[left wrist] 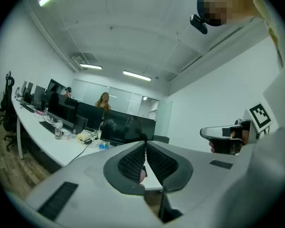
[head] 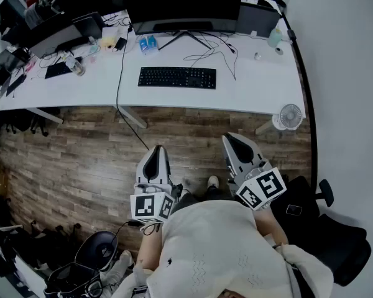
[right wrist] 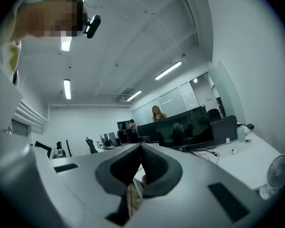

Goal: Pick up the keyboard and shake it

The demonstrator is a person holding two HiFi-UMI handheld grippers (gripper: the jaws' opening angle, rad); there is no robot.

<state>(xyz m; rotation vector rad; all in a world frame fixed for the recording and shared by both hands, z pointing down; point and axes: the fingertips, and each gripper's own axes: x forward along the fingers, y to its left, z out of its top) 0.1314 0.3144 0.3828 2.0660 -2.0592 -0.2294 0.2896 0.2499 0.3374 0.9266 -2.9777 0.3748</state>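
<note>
My left gripper (head: 156,153) and right gripper (head: 234,141) are closed, empty, well short of the keyboard (head: 177,77); arriving closed, I shove it, no grab.

Open wood floor (head: 81,154) lies between the left gripper (head: 156,151), the right gripper (head: 232,140) and the near edge of the white desk (head: 248,95), with nothing standing in that stretch. The keyboard (head: 177,77) has bare desktop along its near side and off both ends. Beyond its far edge stand the monitor's splayed feet (head: 188,39), and loose cables (head: 214,56) trail close to its far right corner. A black cord (head: 119,79) drops over the desk edge to its left. A small fan (head: 290,115) sits at the desk's near right corner, and an office chair (head: 336,234) crowds the near right.
</note>
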